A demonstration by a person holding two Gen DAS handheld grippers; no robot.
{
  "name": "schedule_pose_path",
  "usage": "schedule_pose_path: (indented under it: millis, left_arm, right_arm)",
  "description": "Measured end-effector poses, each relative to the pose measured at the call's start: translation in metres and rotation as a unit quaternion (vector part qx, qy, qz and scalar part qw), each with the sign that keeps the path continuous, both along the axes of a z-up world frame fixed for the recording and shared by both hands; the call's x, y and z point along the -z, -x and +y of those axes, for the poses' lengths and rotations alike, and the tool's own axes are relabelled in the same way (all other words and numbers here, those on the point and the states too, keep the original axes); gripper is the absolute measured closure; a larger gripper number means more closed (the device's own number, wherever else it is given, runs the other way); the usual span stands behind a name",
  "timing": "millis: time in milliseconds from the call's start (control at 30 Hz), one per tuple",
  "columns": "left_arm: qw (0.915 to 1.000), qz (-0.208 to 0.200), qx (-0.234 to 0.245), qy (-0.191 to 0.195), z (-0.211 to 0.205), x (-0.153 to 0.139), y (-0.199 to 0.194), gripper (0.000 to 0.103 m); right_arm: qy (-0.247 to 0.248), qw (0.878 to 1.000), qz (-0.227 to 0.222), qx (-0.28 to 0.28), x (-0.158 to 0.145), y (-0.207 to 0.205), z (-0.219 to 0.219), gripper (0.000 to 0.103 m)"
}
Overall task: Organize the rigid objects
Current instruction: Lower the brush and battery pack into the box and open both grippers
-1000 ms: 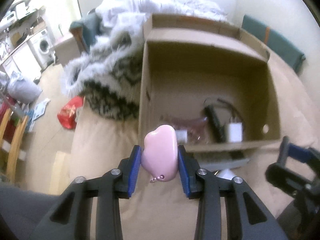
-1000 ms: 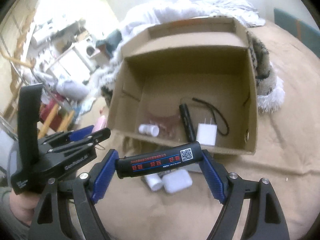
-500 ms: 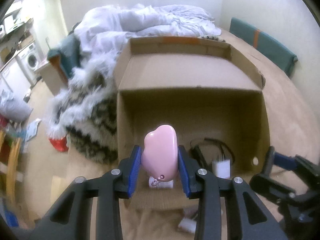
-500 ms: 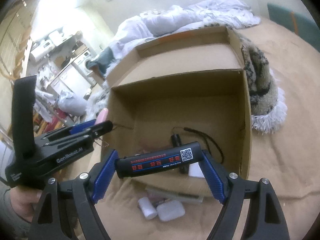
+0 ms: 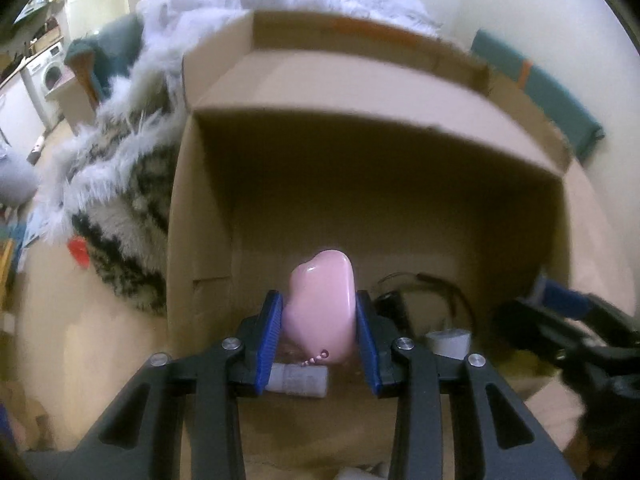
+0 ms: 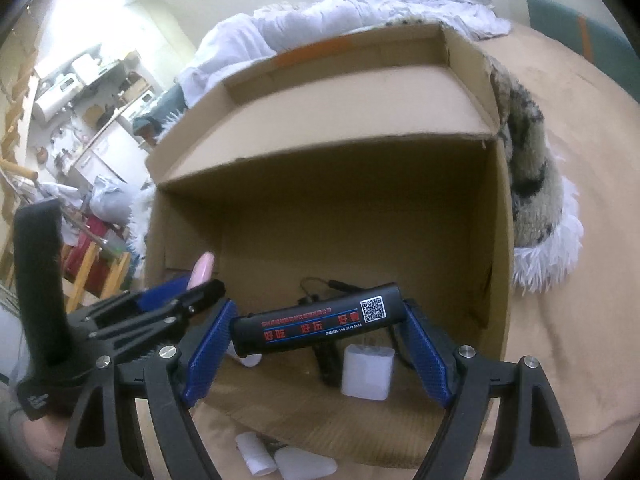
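- Open brown cardboard box [image 6: 320, 216]: holds white square charger [image 6: 367, 372], black cable [image 6: 320, 286].
- Left gripper [image 5: 318, 326]: pinching glossy pink rounded case [image 5: 322, 306] above box.
- Right gripper [image 6: 316, 350]: clamping black printed cylinder [image 6: 316, 326] lengthwise above box.

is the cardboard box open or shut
Open: the cardboard box has its flaps folded out, and a white charger and black cable lie on its floor.

Glossy pink case [image 5: 322, 306] upright, clamped over open cardboard box [image 6: 496, 240]; black tube [image 6: 316, 324] with red print and QR code held crosswise above box.
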State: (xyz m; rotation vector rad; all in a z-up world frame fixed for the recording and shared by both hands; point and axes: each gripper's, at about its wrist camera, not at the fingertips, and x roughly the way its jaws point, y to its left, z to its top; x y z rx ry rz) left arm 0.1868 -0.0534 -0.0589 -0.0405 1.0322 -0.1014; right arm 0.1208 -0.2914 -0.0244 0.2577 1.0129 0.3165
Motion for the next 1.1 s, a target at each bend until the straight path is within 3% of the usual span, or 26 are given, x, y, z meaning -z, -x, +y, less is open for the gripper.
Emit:
schedule_pose_path:
  millis: [233, 867, 967, 1033, 1100]
  left_arm:
    - [0.9994, 0.01, -0.005, -0.033, -0.002, 0.012, -0.005, 0.07]
    - [0.997, 0.009, 0.009, -0.076, -0.026, 0.026, 0.0, 0.07]
    - [0.9969, 0.012, 0.006, -0.078, -0.025, 0.025, 0.002, 0.07]
    - [0.9972, 0.015, 0.008, -0.072, -0.027, 0.024, 0.002, 0.059]
    - [0.9974, 0.018, 0.01, -0.069, -0.029, 0.024, 0.003, 0.046]
  right_arm:
    - [0.022, 0.999, 0.045, 0.013, 0.021, -0.006, 0.0, 0.016]
    - [0.075, 0.996, 0.036, 0.009, 0.024, -0.008, 0.012, 0.016]
    - [0.073, 0.997, 0.038, 0.008, 0.024, -0.009, 0.011, 0.012]
    - [0.075, 0.997, 0.036, 0.008, 0.024, -0.01, 0.011, 0.001]
    - [0.07, 0.997, 0.032, 0.01, 0.023, -0.009, 0.009, 0.0]
